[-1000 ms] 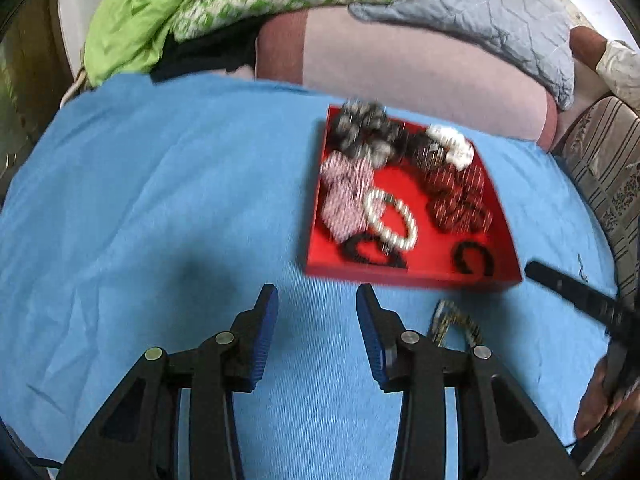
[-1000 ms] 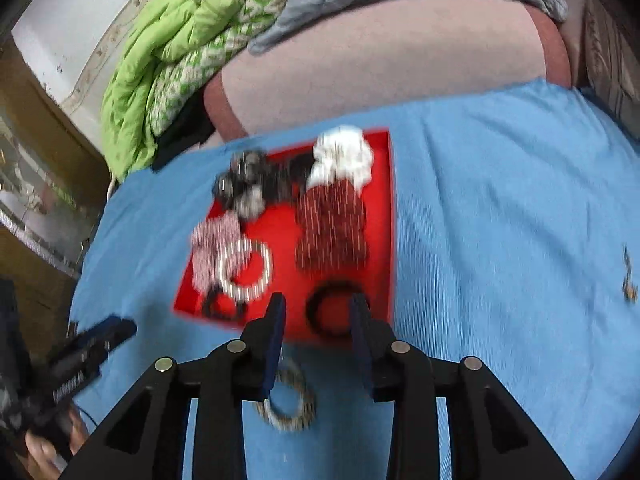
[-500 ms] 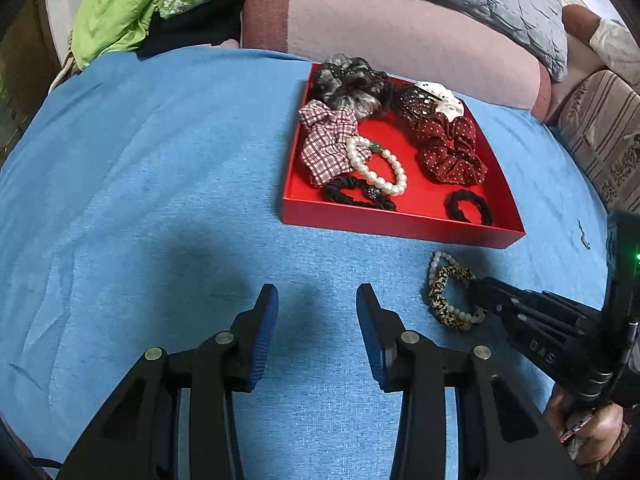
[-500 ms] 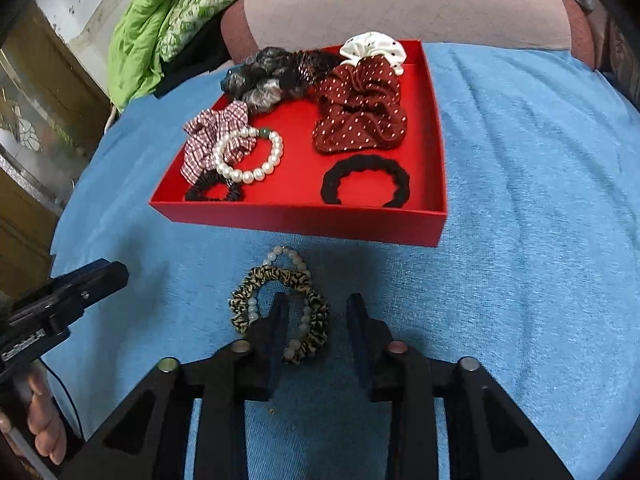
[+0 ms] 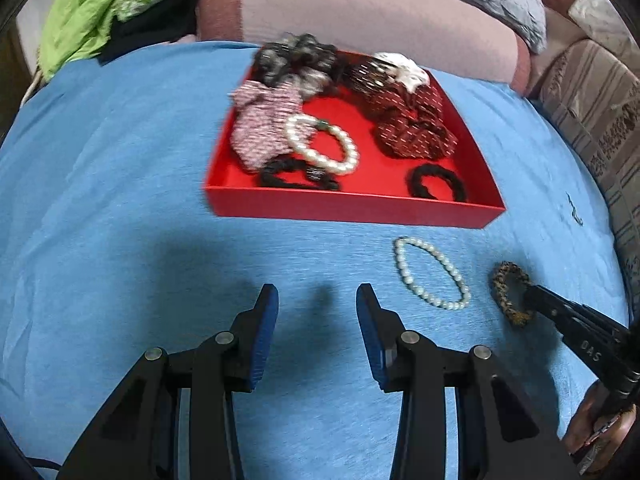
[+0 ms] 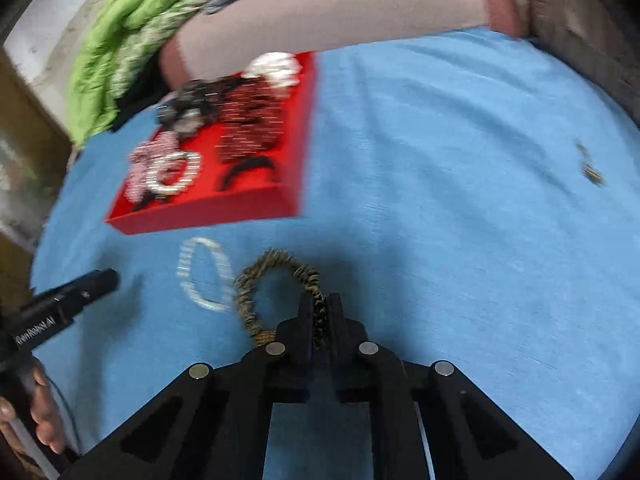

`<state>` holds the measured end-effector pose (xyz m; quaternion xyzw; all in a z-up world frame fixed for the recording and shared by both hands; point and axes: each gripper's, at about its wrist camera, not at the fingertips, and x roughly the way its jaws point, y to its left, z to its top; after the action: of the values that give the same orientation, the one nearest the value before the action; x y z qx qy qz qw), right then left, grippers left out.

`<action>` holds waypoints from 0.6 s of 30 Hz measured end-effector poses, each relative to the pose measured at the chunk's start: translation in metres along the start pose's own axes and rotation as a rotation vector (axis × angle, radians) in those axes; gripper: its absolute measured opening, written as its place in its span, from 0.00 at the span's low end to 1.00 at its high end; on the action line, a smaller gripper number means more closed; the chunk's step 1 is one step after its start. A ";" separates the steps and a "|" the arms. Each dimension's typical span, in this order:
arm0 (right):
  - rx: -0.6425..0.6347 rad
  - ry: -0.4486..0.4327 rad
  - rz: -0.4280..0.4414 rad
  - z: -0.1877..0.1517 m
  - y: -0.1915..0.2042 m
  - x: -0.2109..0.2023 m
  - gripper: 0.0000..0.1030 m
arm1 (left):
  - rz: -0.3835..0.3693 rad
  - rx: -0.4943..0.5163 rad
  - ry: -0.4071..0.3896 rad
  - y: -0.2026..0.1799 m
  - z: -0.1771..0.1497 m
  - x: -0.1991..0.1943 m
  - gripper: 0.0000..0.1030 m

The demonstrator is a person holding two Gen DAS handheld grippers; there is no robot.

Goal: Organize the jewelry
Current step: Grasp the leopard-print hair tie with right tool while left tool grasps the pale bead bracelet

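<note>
Here right gripper (image 6: 319, 307) fingers clamp blurred leopard scrunchie (image 6: 276, 280) — left gripper (image 5: 317, 300) fingers apart.

Blue bedspread (image 5: 120, 208) bears red tray (image 5: 352, 209), pearl bracelet (image 5: 430, 274), leopard scrunchie (image 6: 276, 280).

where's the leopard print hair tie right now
The leopard print hair tie lies on the blue cloth in front of the red tray, pinched by the right gripper, beside the loose pearl bracelet.

On the blue-covered bed (image 5: 120, 200), the white pearl bead bracelet (image 5: 430, 272) and, right of it, the leopard-print fabric scrunchie (image 5: 510, 296) lie just before the red rectangular cardboard tray (image 5: 352, 208), which holds scrunchies, with pillows (image 5: 360, 12) behind it.
</note>
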<state>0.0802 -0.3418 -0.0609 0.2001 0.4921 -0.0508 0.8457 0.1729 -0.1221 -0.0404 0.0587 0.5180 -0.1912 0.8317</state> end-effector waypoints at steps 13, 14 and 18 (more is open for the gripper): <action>0.097 -0.029 0.019 -0.010 -0.027 -0.009 0.13 | -0.017 0.064 0.035 -0.043 0.012 0.035 0.38; 0.094 -0.032 0.019 -0.011 -0.026 -0.009 0.14 | -0.009 0.069 0.027 -0.045 0.011 0.036 0.38; 0.087 -0.039 0.014 -0.010 -0.021 -0.006 0.15 | 0.013 0.082 0.015 -0.049 0.010 0.038 0.38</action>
<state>0.0632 -0.3582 -0.0665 0.2391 0.4716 -0.0700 0.8459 0.1777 -0.1796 -0.0646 0.0973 0.5158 -0.2064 0.8257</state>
